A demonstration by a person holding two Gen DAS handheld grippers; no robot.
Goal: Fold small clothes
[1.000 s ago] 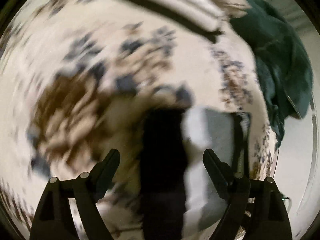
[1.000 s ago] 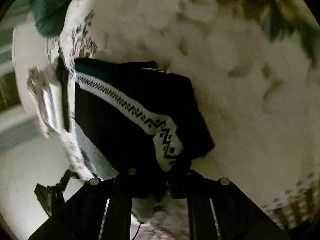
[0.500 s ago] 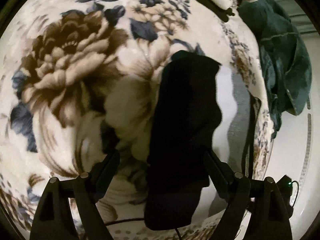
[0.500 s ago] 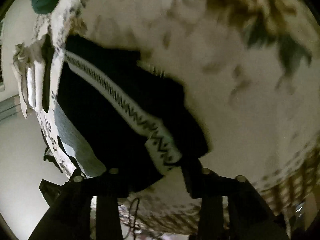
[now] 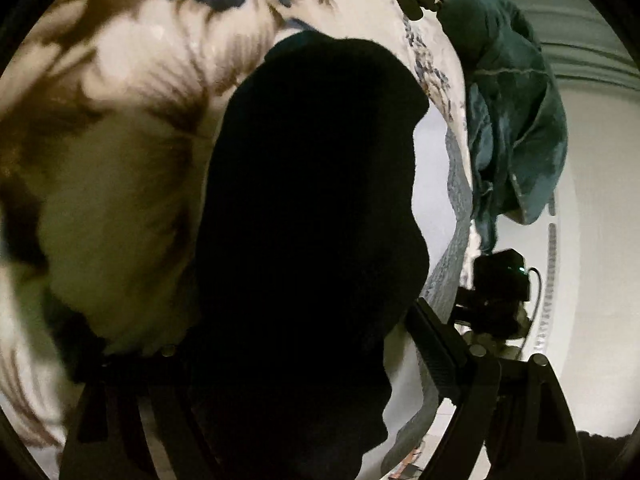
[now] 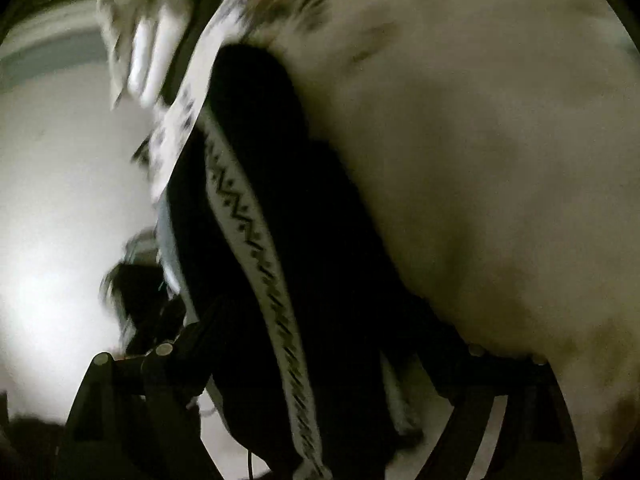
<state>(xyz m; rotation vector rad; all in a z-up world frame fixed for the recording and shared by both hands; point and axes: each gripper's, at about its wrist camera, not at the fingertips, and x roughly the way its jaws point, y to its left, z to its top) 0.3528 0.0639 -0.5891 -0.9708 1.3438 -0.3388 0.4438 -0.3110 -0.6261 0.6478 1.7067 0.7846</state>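
Observation:
A small black garment (image 5: 312,208) lies near the edge of a floral blanket (image 5: 120,128). In the left wrist view it fills the space between my left gripper's (image 5: 296,344) open fingers; the left finger is in shadow. In the right wrist view the same garment (image 6: 256,184) shows a white zigzag-patterned band (image 6: 248,232) and runs between my right gripper's (image 6: 320,336) spread fingers. Whether either gripper touches the cloth is hidden by darkness. The right gripper (image 5: 496,292) also shows in the left wrist view, beyond the blanket's edge.
A dark teal cloth (image 5: 512,112) hangs over the blanket's far edge. Folded white and black items (image 6: 152,52) lie at the edge beyond the garment. Pale floor (image 6: 60,208) lies beside the bed.
Both grippers have moved in close on the black garment. The right gripper, shut on the garment one second ago, now stands open around it. The left gripper stayed open.

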